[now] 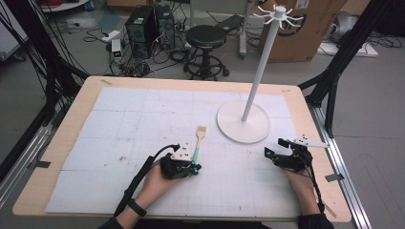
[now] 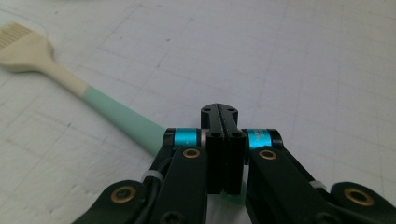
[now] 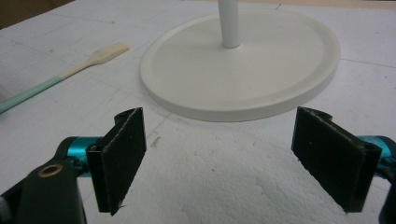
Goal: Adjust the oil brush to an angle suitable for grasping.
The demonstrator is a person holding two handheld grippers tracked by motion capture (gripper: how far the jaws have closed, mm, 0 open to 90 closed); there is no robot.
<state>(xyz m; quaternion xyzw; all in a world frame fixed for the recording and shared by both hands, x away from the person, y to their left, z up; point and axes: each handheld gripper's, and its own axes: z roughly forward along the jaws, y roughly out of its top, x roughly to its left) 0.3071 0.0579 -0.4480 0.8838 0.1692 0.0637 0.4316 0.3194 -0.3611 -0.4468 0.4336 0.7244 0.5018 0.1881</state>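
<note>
A brush (image 1: 199, 138) with a cream head and mint-green handle lies flat on the white mat, head pointing away from me. My left gripper (image 1: 195, 166) sits at the handle's near end. In the left gripper view its jaws (image 2: 219, 112) are pressed together with no gap, and the brush handle (image 2: 121, 119) runs beneath them on the mat. My right gripper (image 1: 274, 147) stands open near the mat's right side, with nothing between its pads (image 3: 119, 158). It faces the white rack's round base (image 3: 243, 70). The brush (image 3: 70, 70) lies to its left.
A tall white rack (image 1: 260, 67) with hooks at its top rises from a round base (image 1: 243, 123) at the mat's right centre. The white gridded mat (image 1: 143, 119) covers most of the wooden table. A stool and computer cases stand beyond the far edge.
</note>
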